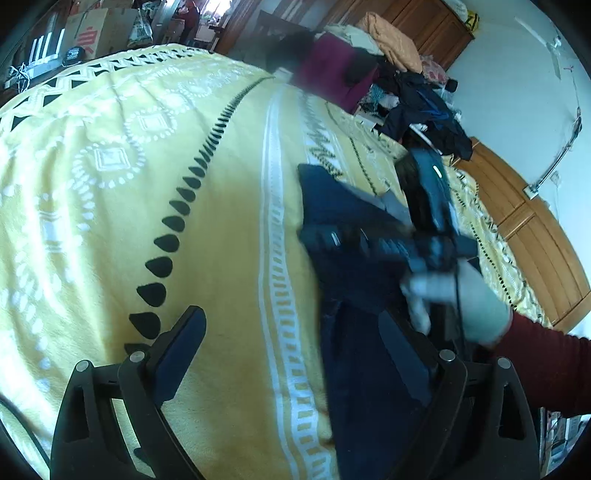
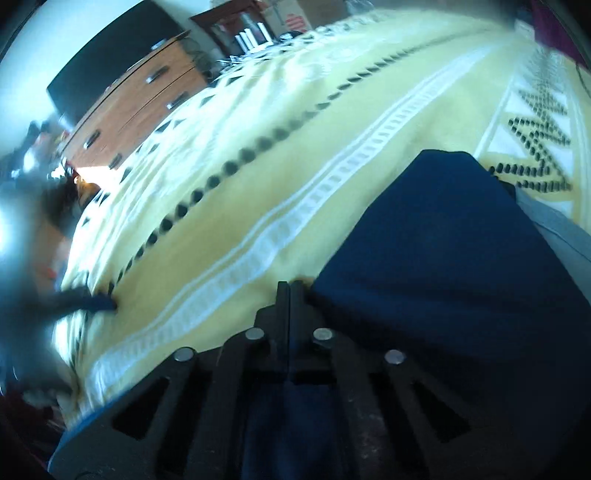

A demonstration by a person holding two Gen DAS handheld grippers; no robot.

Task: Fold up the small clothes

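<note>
Navy garment [image 1: 354, 236] lies on the bed's yellow patterned blanket [image 1: 229, 206], right of centre in the left wrist view, running from mid-frame down to the lower edge. Fabric looks partly doubled over; a pale grey strip [image 1: 393, 205] shows at its upper right edge.

Left hand-held gripper [image 1: 291, 354]: jaws spread wide, nothing between them. Its left finger sits over bare blanket at lower left; its right finger overlaps the navy cloth at lower right. Whether it touches the cloth, cannot tell.

Right hand-held gripper [image 1: 332, 236], seen in the left wrist view, reaches in from the right, blurred, its tip over the garment's middle. A hand in a pale glove [image 1: 476, 306] carries it; dark red sleeve [image 1: 546, 365] behind, at the right edge.

Right wrist view: the right hand-held gripper [image 2: 290, 291] has jaws pressed together at bottom centre, at the garment's near left edge [image 2: 454, 266]. Dark blue cloth also shows below, between the finger bases. Whether a fold is pinched between the tips, cannot tell. Garment fills the lower right of this frame; grey strip at the right edge.

Background: heap of clothes [image 1: 406, 85] upper centre-right on the bed; wooden wardrobe [image 1: 424, 22] top; wooden drawers [image 2: 136, 107] upper left of the right wrist view; cardboard box [image 1: 99, 33] upper left.
</note>
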